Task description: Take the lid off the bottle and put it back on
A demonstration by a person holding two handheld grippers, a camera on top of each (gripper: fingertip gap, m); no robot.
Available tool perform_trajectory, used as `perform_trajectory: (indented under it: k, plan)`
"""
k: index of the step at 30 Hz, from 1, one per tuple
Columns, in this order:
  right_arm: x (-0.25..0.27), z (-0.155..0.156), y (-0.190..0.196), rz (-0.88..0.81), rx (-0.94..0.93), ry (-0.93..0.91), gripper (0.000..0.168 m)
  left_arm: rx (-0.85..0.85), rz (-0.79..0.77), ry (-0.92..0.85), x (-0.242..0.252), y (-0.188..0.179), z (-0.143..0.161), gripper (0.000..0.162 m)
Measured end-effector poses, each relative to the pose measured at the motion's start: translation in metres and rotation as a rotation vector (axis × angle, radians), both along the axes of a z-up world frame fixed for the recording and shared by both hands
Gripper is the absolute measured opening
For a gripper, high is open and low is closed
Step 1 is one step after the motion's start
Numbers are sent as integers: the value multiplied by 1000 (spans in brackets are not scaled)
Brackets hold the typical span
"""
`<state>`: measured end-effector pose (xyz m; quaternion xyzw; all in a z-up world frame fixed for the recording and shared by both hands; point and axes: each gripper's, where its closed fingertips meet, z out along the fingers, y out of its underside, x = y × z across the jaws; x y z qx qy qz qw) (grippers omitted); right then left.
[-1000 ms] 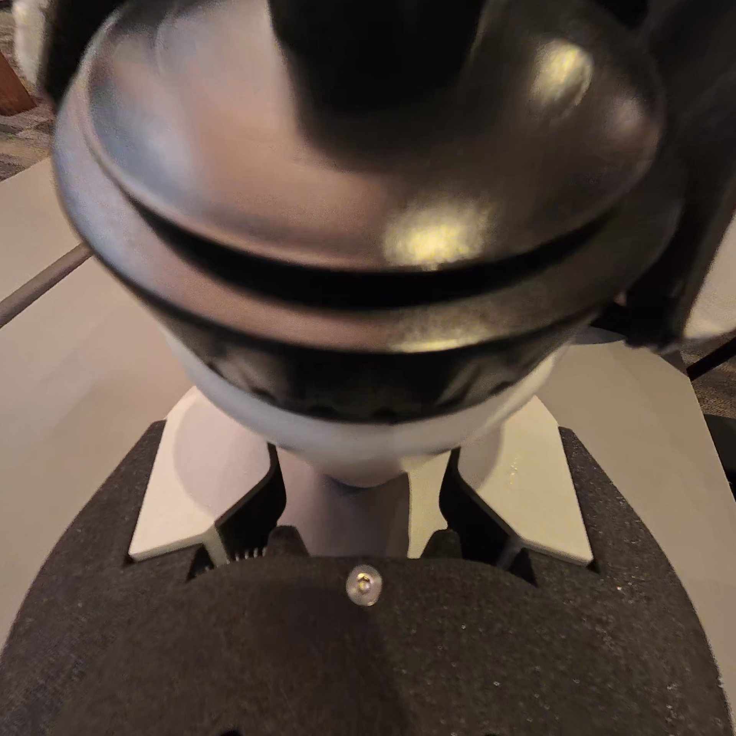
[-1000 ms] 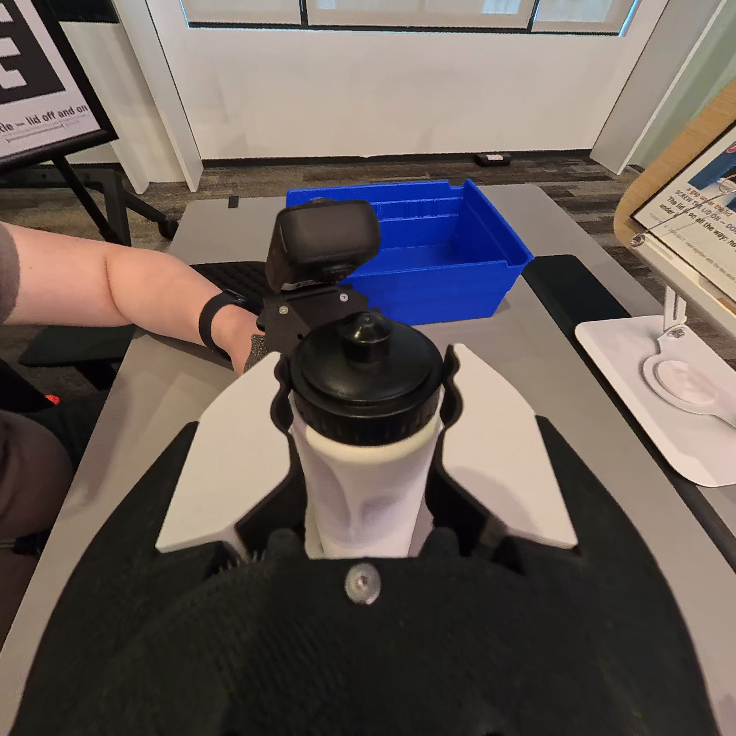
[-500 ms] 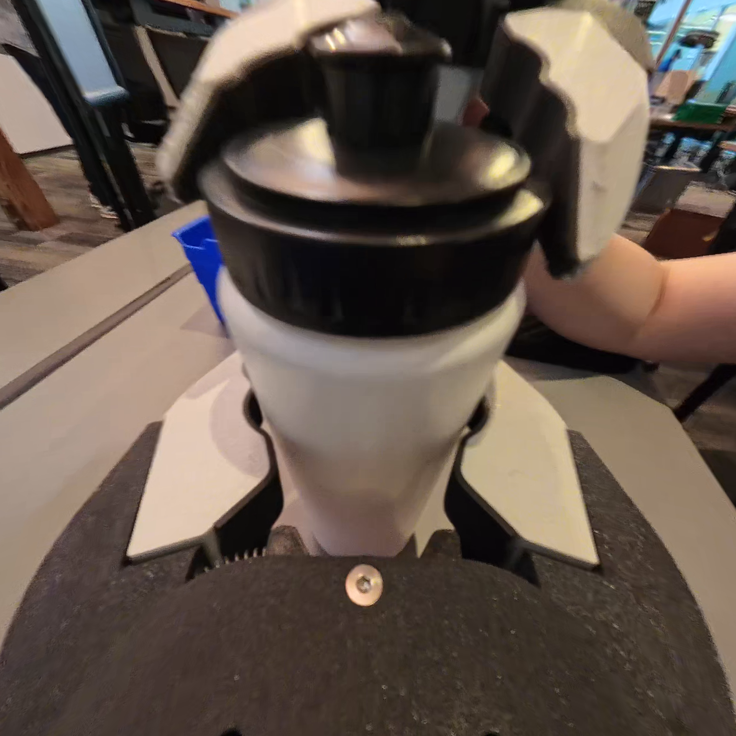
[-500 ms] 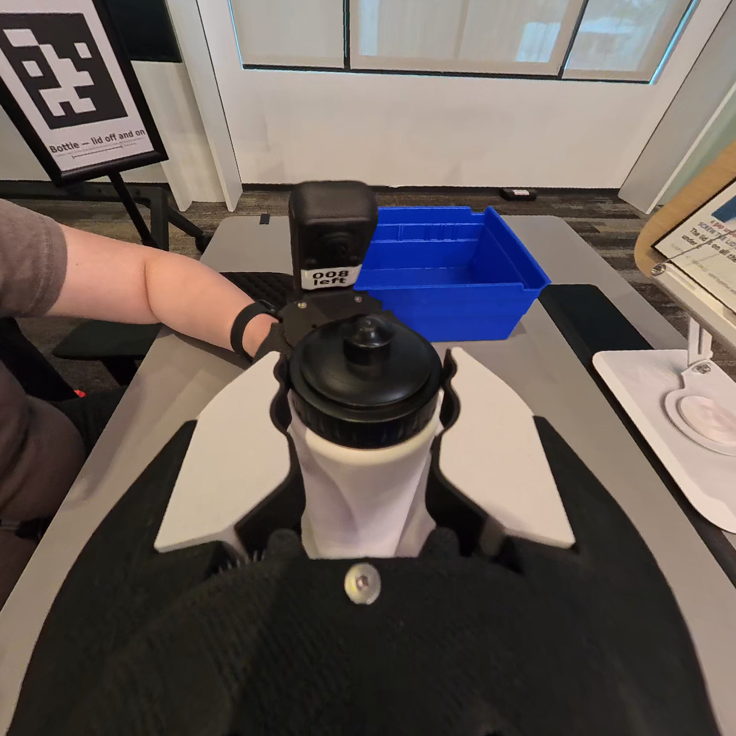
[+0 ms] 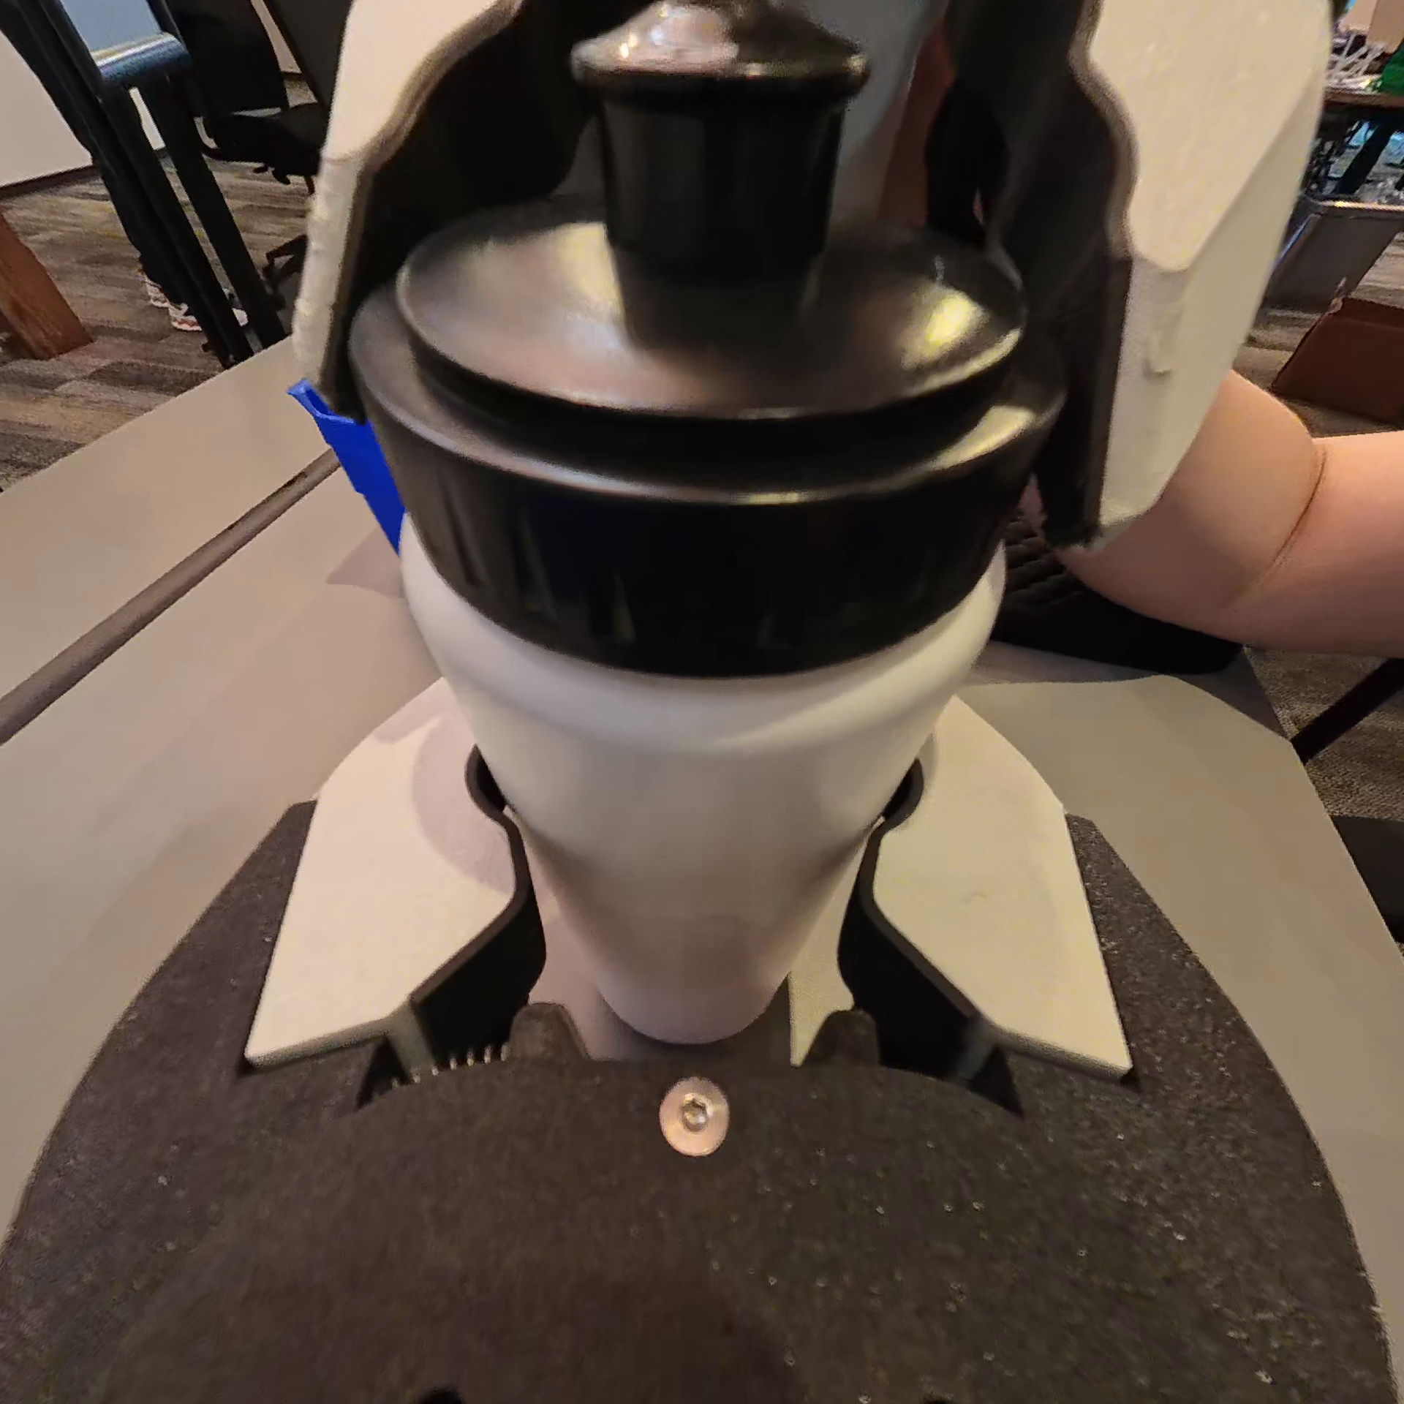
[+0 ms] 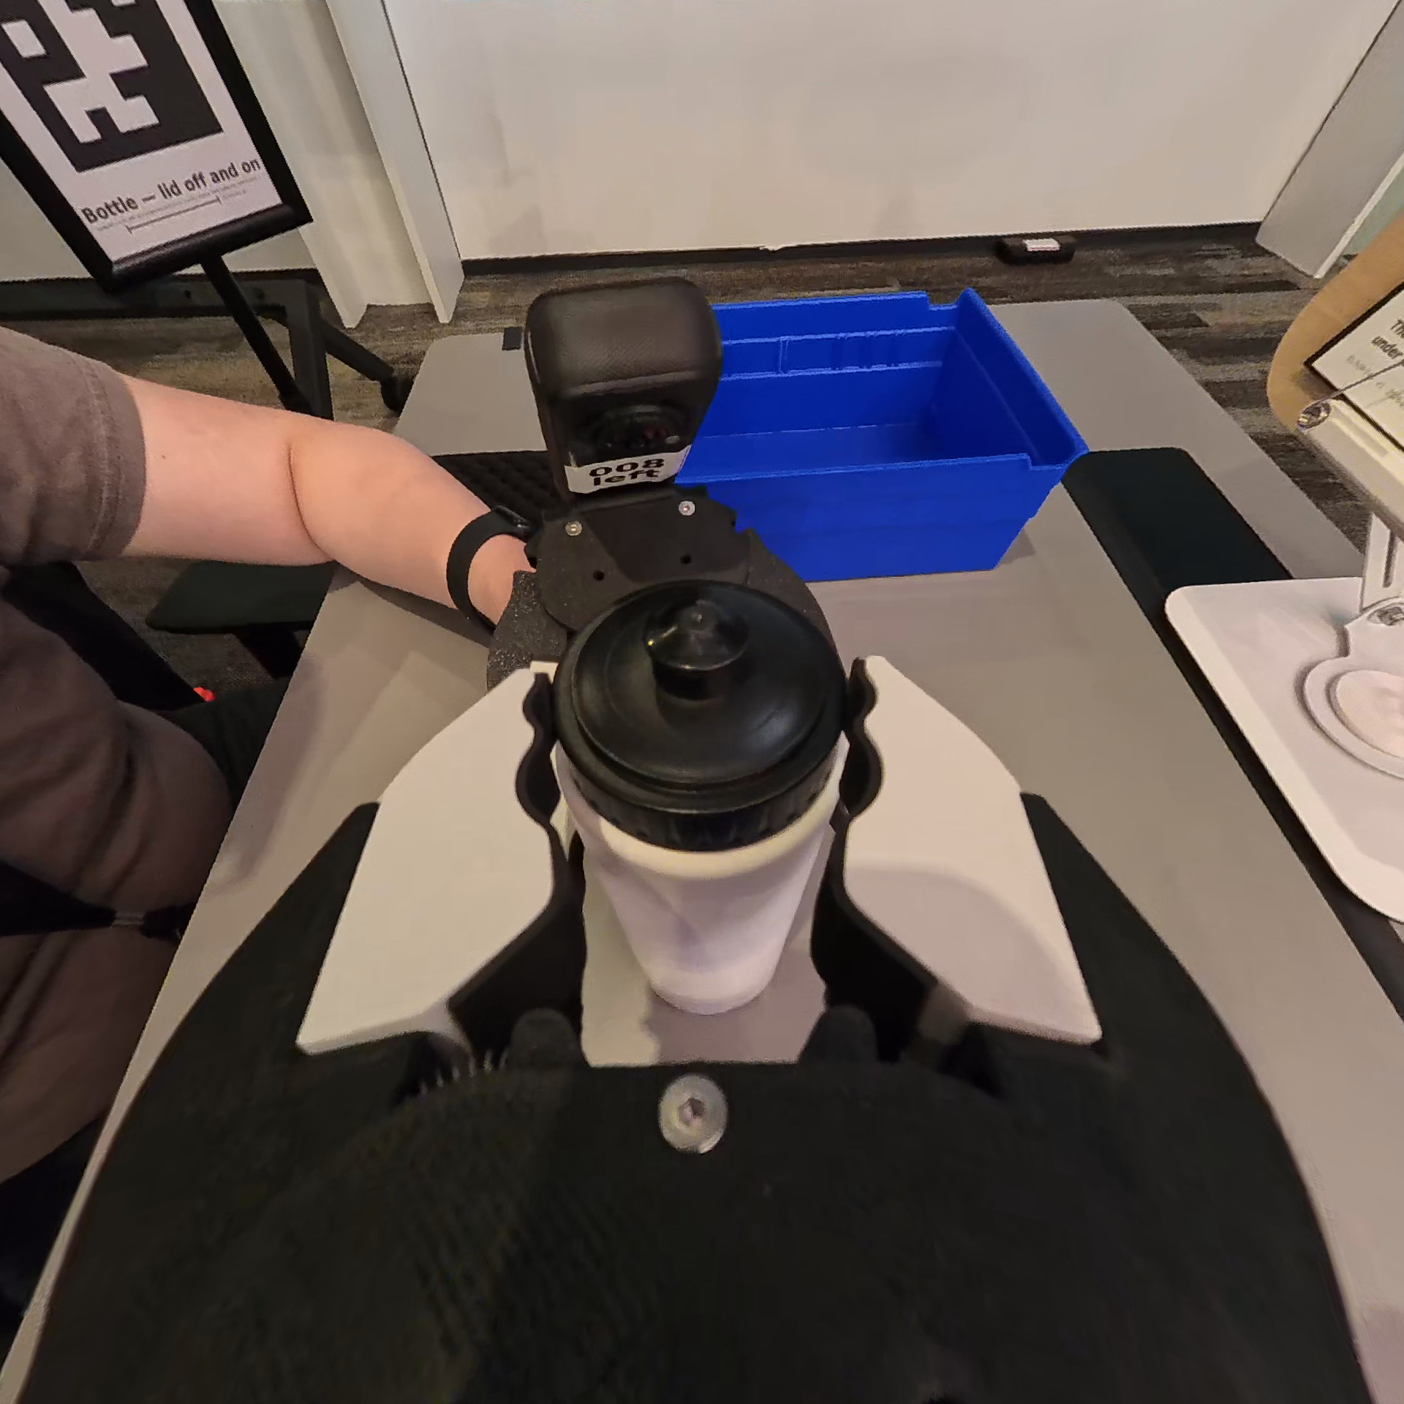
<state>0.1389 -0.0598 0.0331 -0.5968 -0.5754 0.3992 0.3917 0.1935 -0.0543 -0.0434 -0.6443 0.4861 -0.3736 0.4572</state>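
Both grippers on one bottle, upright on table. Left gripper clamps white body low; right gripper pinches black lid directly above. I'd twist w/ right about the vertical axis; lid looks seated.

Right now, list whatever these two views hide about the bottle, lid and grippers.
- Lid threads: both views, covered by its own skirt, so tightness on the bottle is unknowable.
- Left gripper: right wrist view, its fingers sit behind the bottle.
- Right gripper: left wrist view, its body is cut by the top edge.
- Blue bin: left wrist view, mostly behind the bottle.
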Motion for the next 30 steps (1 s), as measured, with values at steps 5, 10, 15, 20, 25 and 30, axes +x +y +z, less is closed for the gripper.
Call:
perform_trajectory:
  k: [5, 10, 15, 20, 25, 30]
  plan:
    - [2, 0, 3, -22, -9, -8, 75, -23, 29, 14, 1, 3, -1, 98]
    - [1, 0, 6, -56, 4, -15, 74, -33, 83, 31, -1, 8, -1, 98]
    - [0, 2, 1, -35, 74, -13, 74, 6, 75, 65, 0, 6, -2, 99]
    - [-4, -3, 3, -46, 85, -30, 77, 13, 49, 119, -12, 5, 1, 100]
    - [-10, -1, 1, -25, 43, 21, 76, 14, 24, 169, -23, 2, -1, 101]
    - [-15, -4, -3, -23, 38, 0, 75, 24, -6, 123, -23, -1, -4, 104]
